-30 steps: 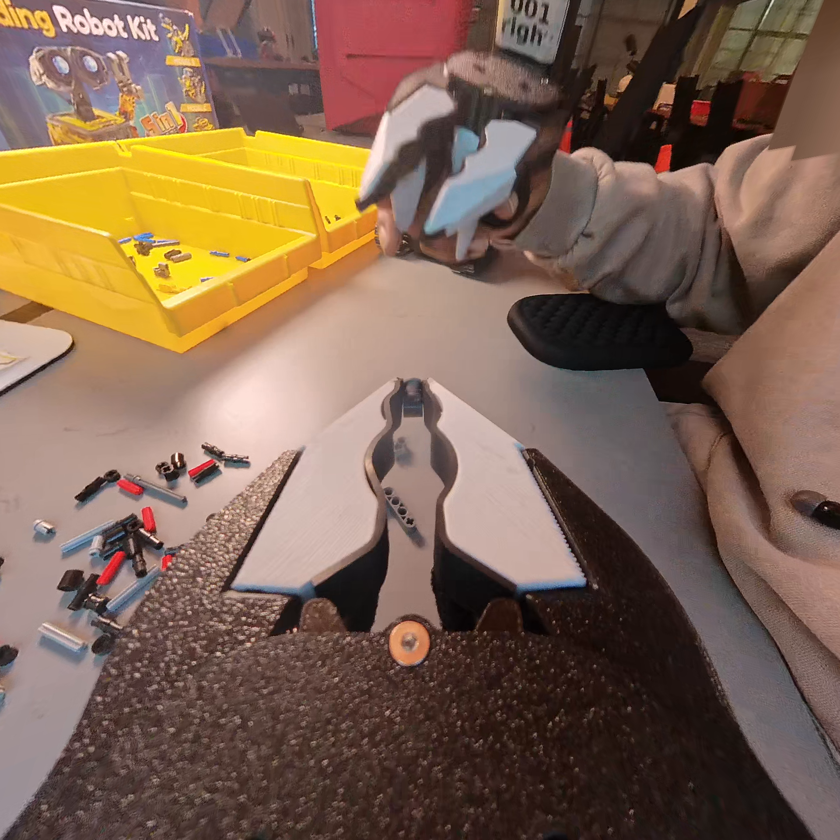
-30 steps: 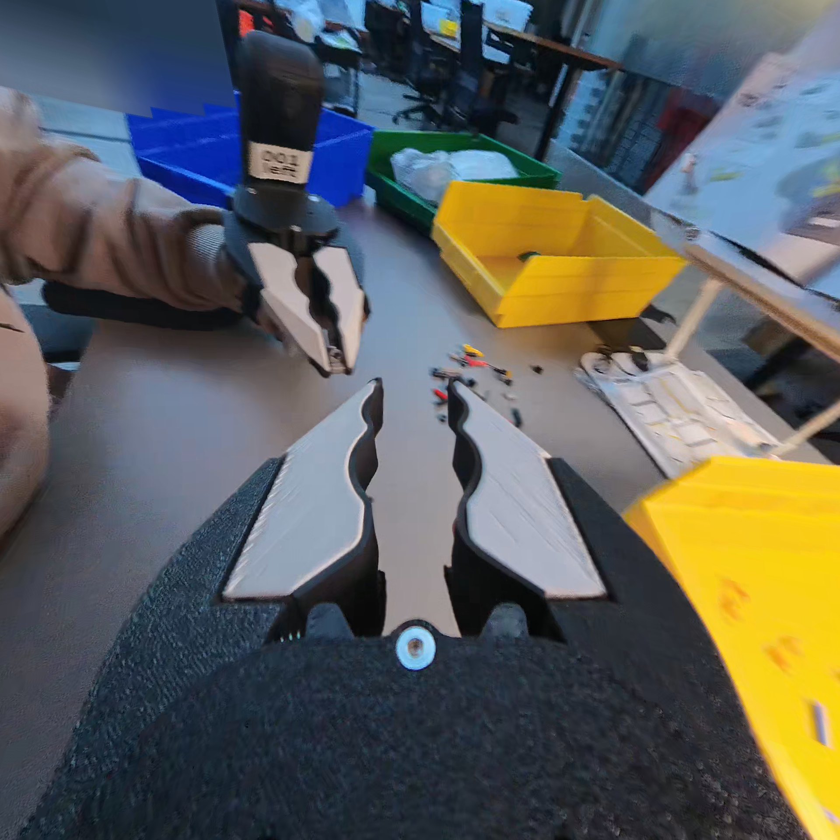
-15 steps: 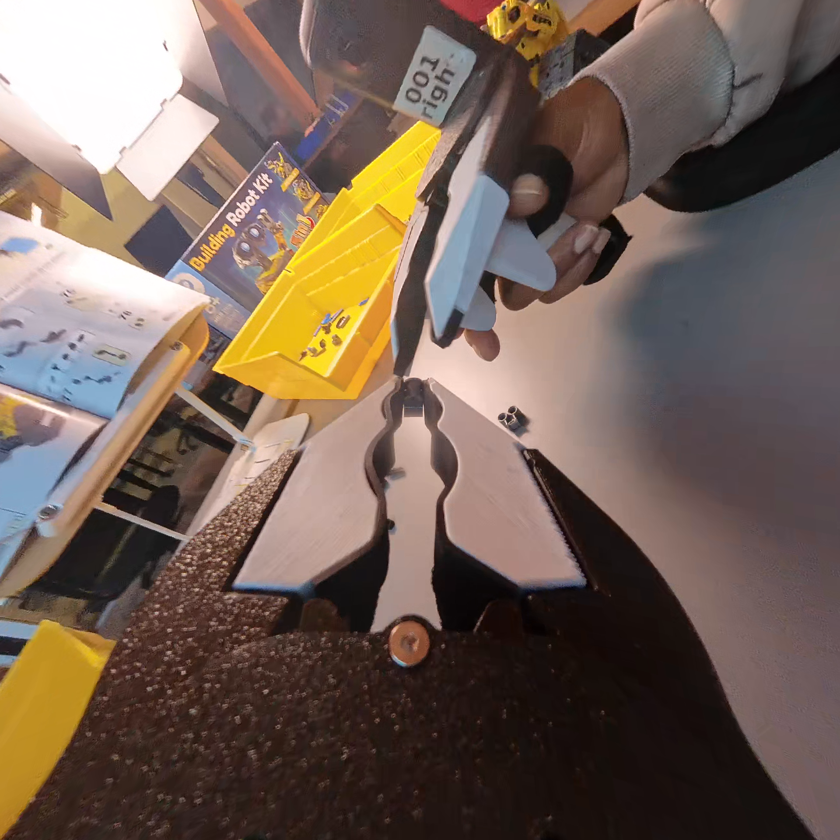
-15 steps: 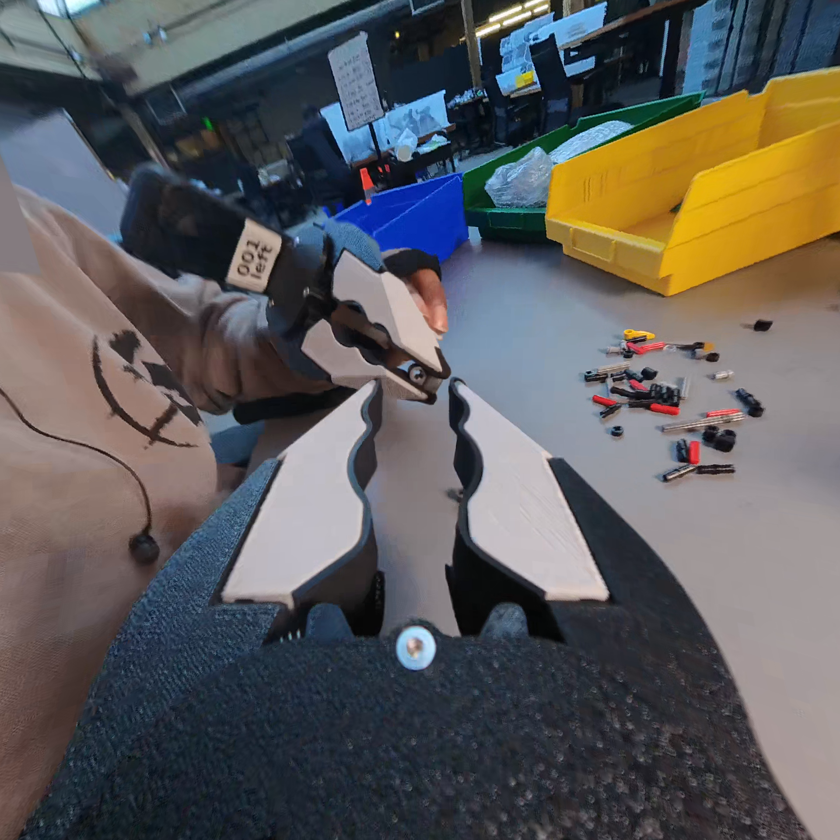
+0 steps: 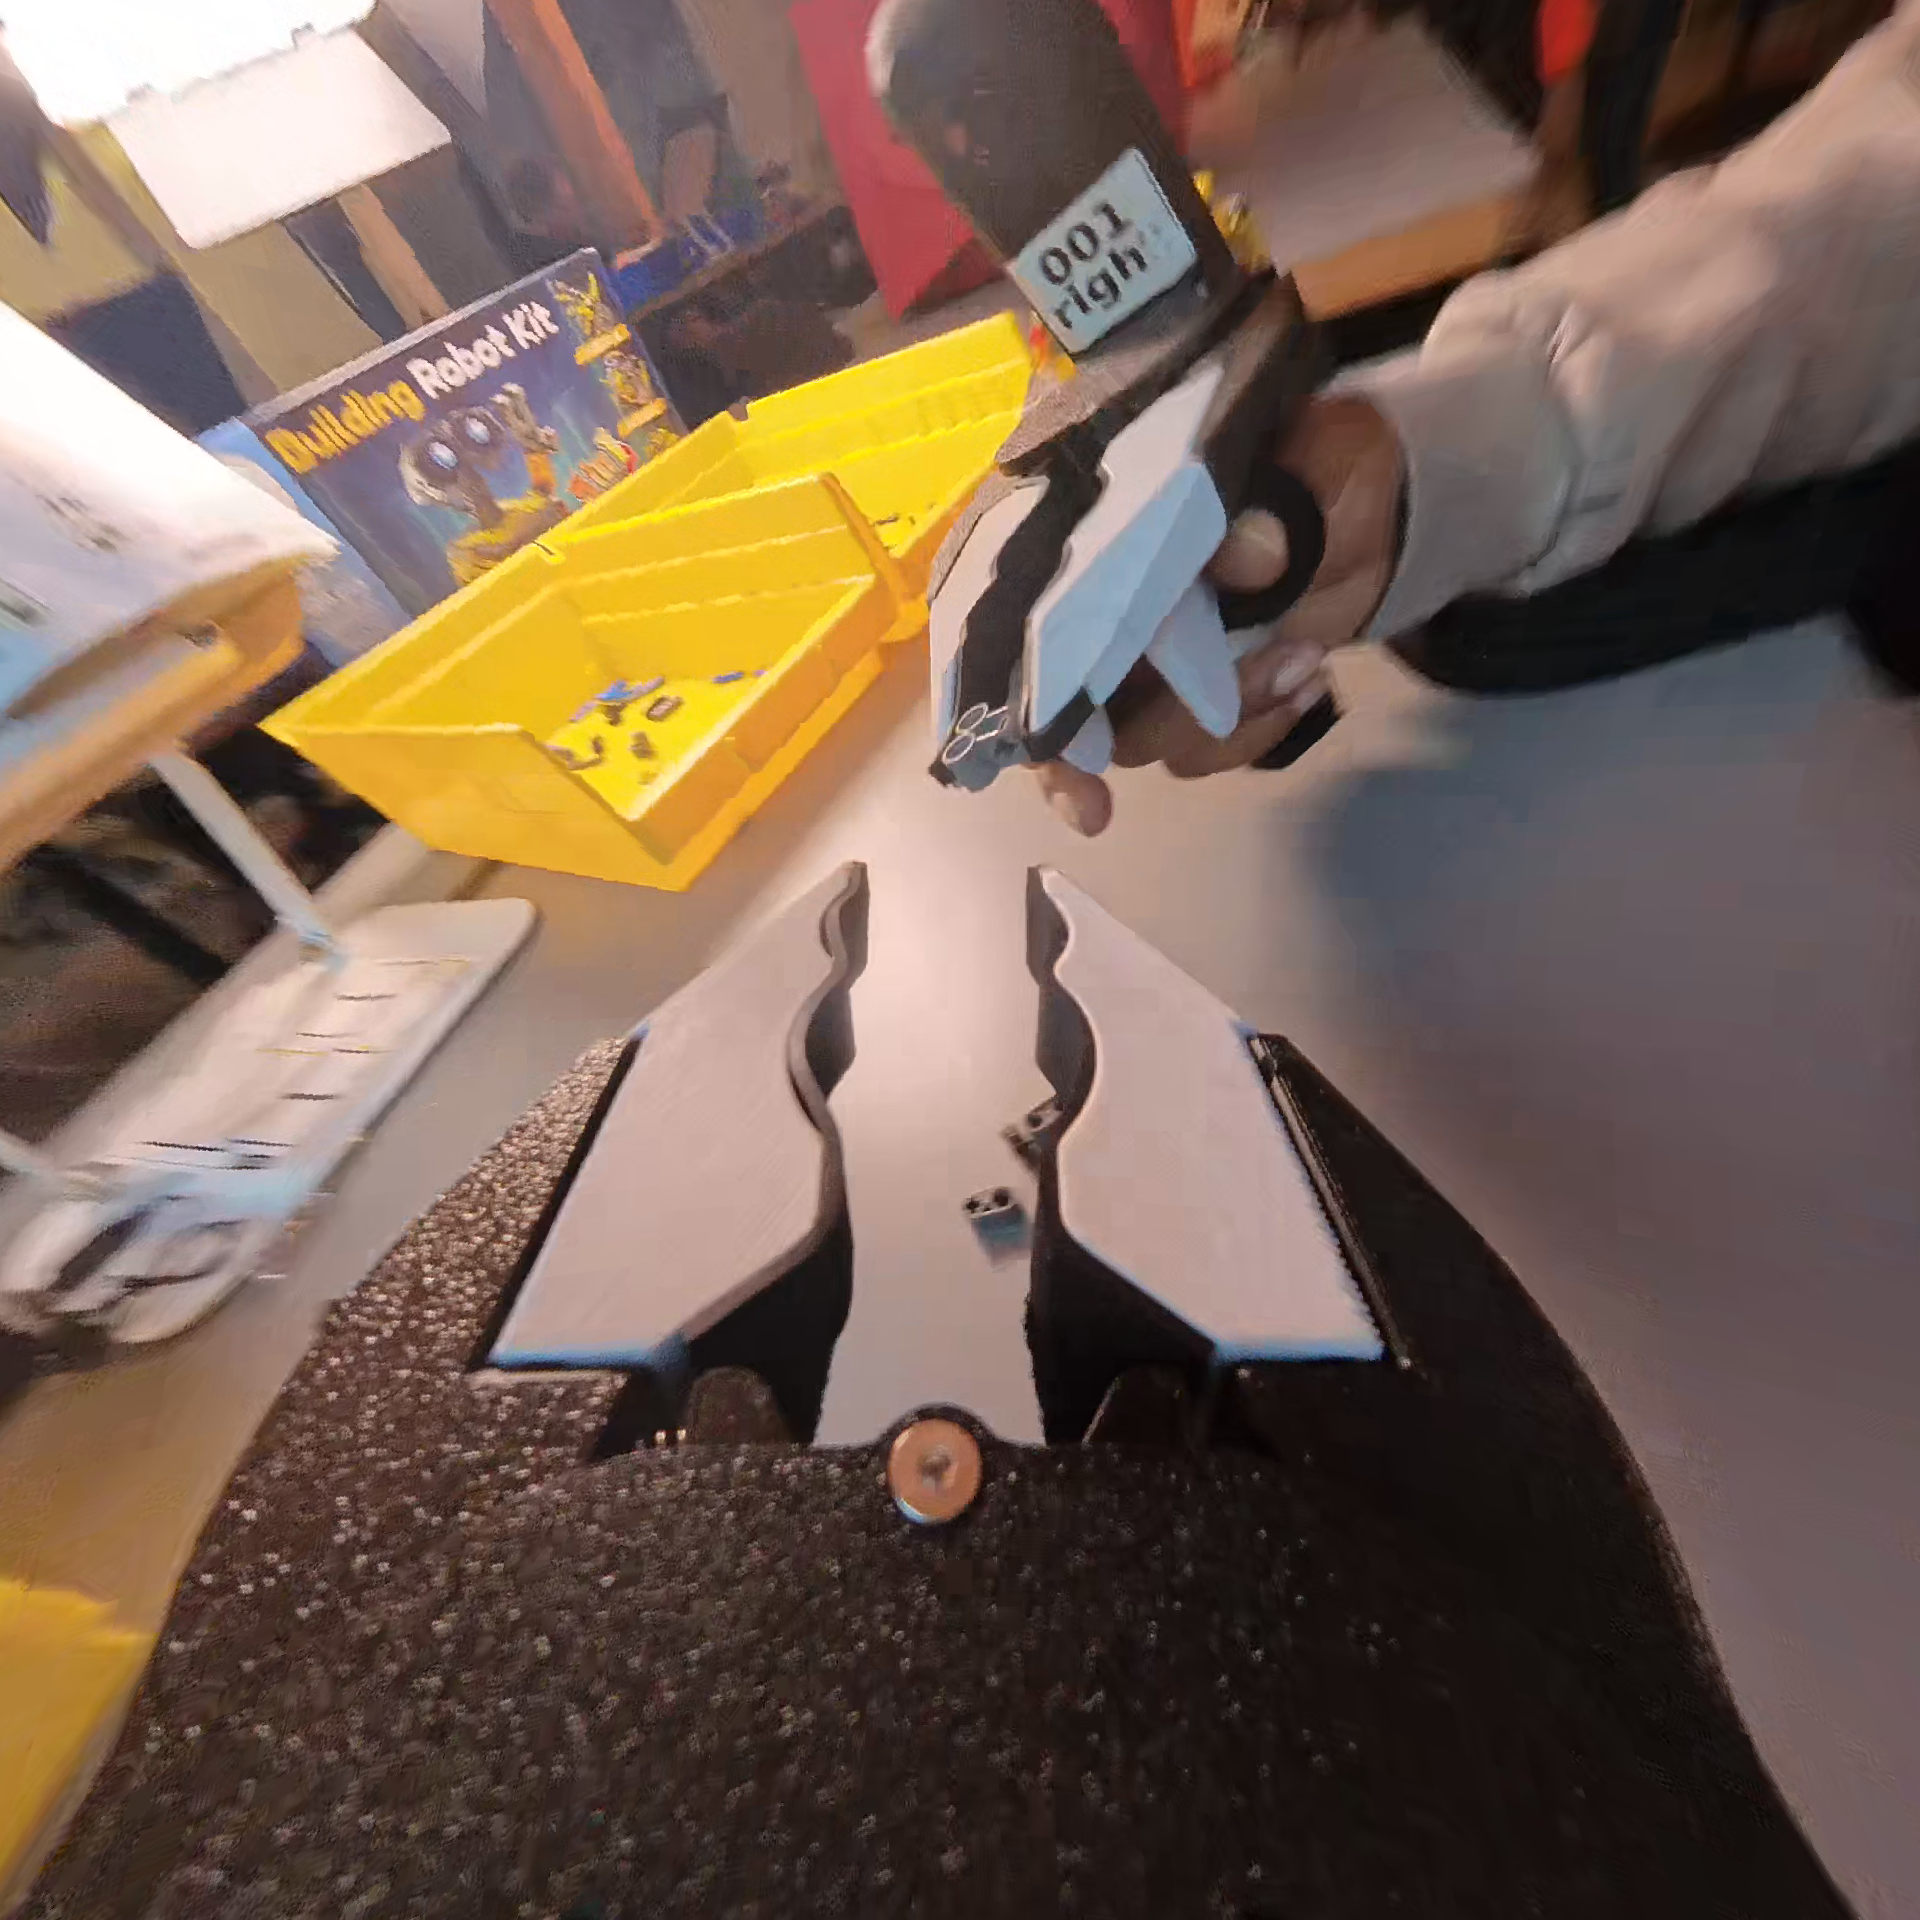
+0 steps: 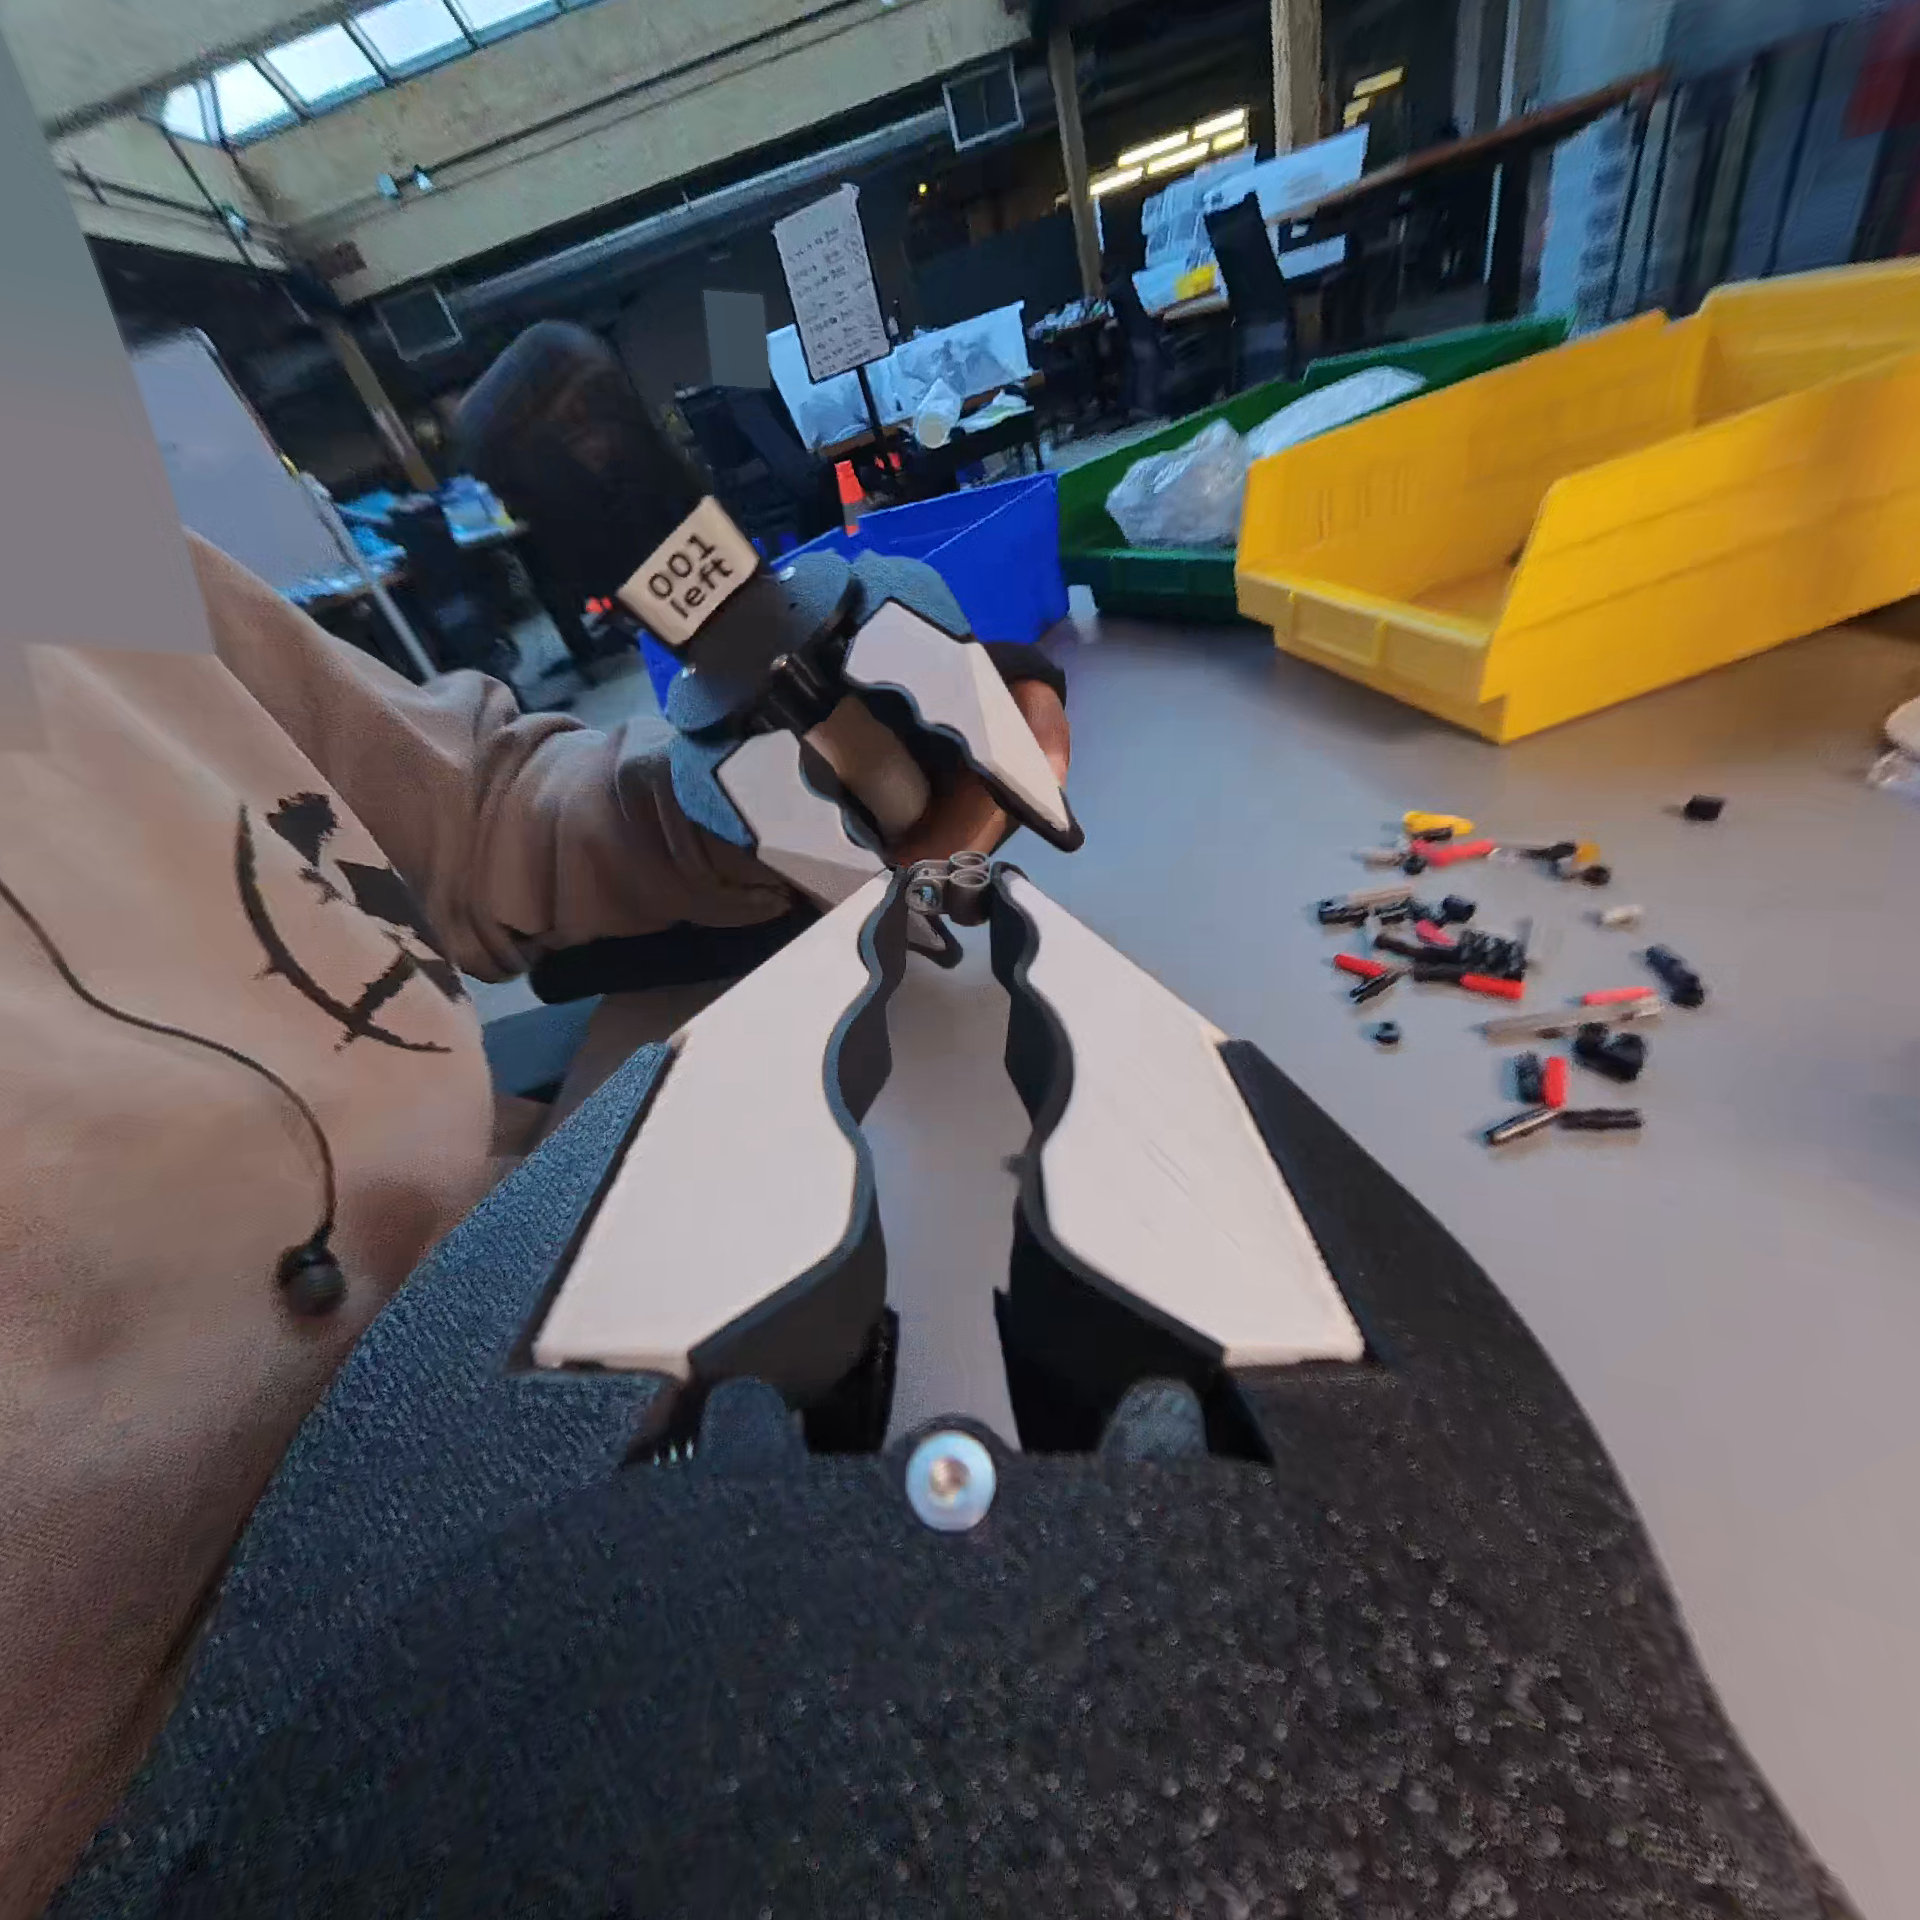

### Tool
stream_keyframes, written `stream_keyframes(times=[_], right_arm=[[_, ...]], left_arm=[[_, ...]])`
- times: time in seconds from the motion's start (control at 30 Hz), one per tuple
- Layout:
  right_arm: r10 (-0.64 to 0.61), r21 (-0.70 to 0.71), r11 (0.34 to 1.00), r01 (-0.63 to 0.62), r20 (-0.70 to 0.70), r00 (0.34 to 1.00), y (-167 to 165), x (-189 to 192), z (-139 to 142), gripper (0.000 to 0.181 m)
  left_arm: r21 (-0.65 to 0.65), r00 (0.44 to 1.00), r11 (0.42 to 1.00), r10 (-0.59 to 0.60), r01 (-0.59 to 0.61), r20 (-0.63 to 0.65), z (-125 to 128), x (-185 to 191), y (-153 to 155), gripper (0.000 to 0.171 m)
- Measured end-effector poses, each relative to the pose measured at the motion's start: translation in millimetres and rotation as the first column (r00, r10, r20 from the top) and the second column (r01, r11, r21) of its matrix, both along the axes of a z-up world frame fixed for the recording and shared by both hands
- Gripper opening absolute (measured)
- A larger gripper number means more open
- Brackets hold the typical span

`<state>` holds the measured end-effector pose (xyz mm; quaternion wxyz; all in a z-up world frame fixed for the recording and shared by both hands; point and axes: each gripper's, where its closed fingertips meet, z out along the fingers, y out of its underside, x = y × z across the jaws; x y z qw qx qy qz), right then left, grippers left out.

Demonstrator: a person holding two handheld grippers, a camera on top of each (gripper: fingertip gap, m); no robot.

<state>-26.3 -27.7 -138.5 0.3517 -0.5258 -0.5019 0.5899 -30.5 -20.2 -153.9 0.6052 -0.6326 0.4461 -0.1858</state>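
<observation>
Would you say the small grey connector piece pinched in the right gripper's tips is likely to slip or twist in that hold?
Probably somewhat. The grey connector piece looks like hard, smooth plastic, so likely stiff and light. The right gripper holds it only at the very tips, so it may pivot if bumped. Its round holed barrels suggest that it could roll on the grey table if dropped.

Two close wrist cameras face each other over one table (image 5: 1558, 1039).

Upper left: open yellow plastic bin (image 5: 665, 665) on the grey counter (image 5: 1558, 935), with a blue printed cardboard box (image 5: 436, 457) right behind. Small black and red plastic pieces (image 6: 1486, 966) scattered mid-right.
</observation>
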Motion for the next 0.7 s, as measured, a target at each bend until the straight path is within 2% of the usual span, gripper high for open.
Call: stream_keyframes(times=[0.07,0.13,0.2,0.27,0.33,0.37,0.43,0.53,0.7], right_arm=[[-0.053,0.204,0.977,0.061,-0.048,0.997,1.8,4.9,5.7,0.013],[-0.093,0.409,0.905,0.115,-0.073,0.993,-0.2,6.1,6.7,0.013],[-0.115,0.540,0.828,0.150,-0.099,0.988,-4.6,4.5,8.1,0.013],[-0.114,0.603,0.781,0.162,-0.117,0.987,-10.5,1.8,9.5,0.013],[-0.121,0.659,0.731,0.175,-0.127,0.985,-12.8,-0.1,9.8,0.013],[-0.116,0.678,0.716,0.166,-0.118,0.986,-14.4,-0.8,7.9,0.013],[-0.118,0.694,0.700,0.165,-0.116,0.986,-15.4,-1.2,6.1,0.013],[-0.144,0.712,0.682,0.167,-0.093,0.985,-10.1,-1.0,0.6,0.014],[-0.186,0.780,0.604,0.164,-0.062,0.981,-3.6,-1.4,-7.3,0.017]], left_arm=[[-0.191,0.979,0.977,-0.061,0.099,0.194,7.1,1.6,-3.9,0.025],[-0.357,0.917,0.904,-0.084,0.235,0.391,14.7,5.5,-8.3,0.027],[-0.482,0.825,0.780,-0.077,0.400,0.560,19.9,10.8,-13.5,0.027],[-0.518,0.702,0.635,-0.054,0.573,0.710,30.0,14.4,-20.0,0.027],[-0.531,0.640,0.543,-0.015,0.651,0.768,31.0,16.6,-21.3,0.021],[-0.530,0.626,0.525,-0.006,0.666,0.780,30.8,17.2,-21.6,0.013],[-0.542,0.633,0.520,0.003,0.660,0.774,28.0,17.7,-20.7,0.009],[-0.563,0.677,0.561,0.006,0.607,0.736,23.7,15.9,-16.7,0.007],[-0.586,0.704,0.585,0.036,0.560,0.709,18.5,10.8,-10.7,0.007]])
